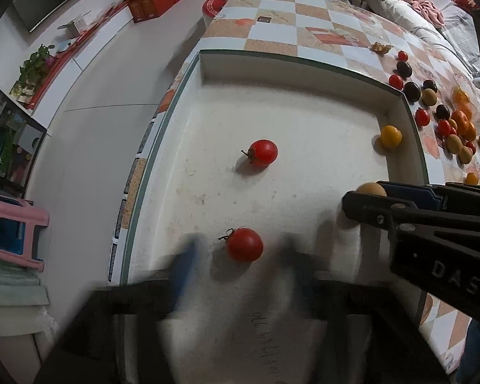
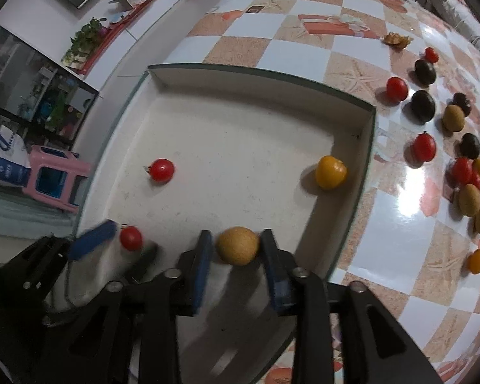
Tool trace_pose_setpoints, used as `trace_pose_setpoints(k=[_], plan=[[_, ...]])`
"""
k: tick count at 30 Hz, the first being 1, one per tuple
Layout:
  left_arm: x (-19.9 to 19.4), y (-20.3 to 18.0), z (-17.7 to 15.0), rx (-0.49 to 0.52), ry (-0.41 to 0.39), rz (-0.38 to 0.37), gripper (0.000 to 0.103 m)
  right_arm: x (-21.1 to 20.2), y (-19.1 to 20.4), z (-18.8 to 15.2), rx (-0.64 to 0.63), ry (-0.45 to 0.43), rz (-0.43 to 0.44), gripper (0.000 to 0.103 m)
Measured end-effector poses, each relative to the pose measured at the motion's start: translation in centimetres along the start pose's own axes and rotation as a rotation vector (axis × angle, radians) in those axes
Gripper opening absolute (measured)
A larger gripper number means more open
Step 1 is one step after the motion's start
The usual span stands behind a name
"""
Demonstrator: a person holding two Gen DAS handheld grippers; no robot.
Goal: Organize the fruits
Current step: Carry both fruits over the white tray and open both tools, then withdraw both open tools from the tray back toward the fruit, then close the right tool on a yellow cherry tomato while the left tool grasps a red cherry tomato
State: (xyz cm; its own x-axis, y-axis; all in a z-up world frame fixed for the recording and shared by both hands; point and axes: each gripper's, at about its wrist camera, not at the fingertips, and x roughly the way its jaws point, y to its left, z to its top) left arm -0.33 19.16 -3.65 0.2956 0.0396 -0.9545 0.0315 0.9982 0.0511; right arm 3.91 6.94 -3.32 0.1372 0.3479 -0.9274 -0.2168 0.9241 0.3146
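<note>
Straddling a tan round fruit (image 2: pixel 237 245), the right tongs (image 2: pixel 236 249) stand parted slightly wider than the fruit, a blue pad on each side; whether the pads (image 2: pixel 202 265) touch its skin I cannot tell. The fruit rests on the floor of a shallow white box (image 2: pixel 364 147), near the box's front right corner. The left tongs (image 1: pixel 240 256) are blurred, their fingers spread wide with a red tomato (image 1: pixel 244 244) lying loose between them, touching neither finger as far as the blur allows.

Inside the box, a second red tomato (image 1: pixel 263 153) sits near the middle, well apart from everything, and a yellow fruit (image 1: pixel 391 136) lies just beside the right wall. Most of the box floor between these is bare white. The box's low green-edged walls enclose it at the far side, left and right; its left wall runs close along the edge of the checkered tabletop (image 2: pixel 304 41).

Outside the right wall, on the tabletop, lies a loose cluster of fruits (image 2: pixel 457 147): red, dark, tan and orange ones, some touching. One small orange fruit (image 2: pixel 476 261) lies apart nearer the front.
</note>
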Motion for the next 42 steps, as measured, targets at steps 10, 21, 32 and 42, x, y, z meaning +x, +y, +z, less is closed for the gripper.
trace_pose_setpoints(k=[10,21,32,42], plan=[[-0.5,-1.1,0.1,0.047,0.007,0.037,0.082,-3.3,-1.6,0.7,0.094,-0.099,0.080,0.083],[-3.6,-7.1,0.7,0.171,-0.043,-0.008,0.082,-9.5,-11.1,-4.2,0.289,-0.197,-0.061,0.083],[-6.7,-14.5,-0.7,0.293,-0.091,-0.074,0.082,-8.8,-19.3,-7.8,0.398,-0.146,-0.229,0.083],[-7.3,-16.5,-2.6,0.309,-0.071,-0.085,0.082,-6.6,-18.0,-5.5,0.242,-0.147,-0.255,0.060]])
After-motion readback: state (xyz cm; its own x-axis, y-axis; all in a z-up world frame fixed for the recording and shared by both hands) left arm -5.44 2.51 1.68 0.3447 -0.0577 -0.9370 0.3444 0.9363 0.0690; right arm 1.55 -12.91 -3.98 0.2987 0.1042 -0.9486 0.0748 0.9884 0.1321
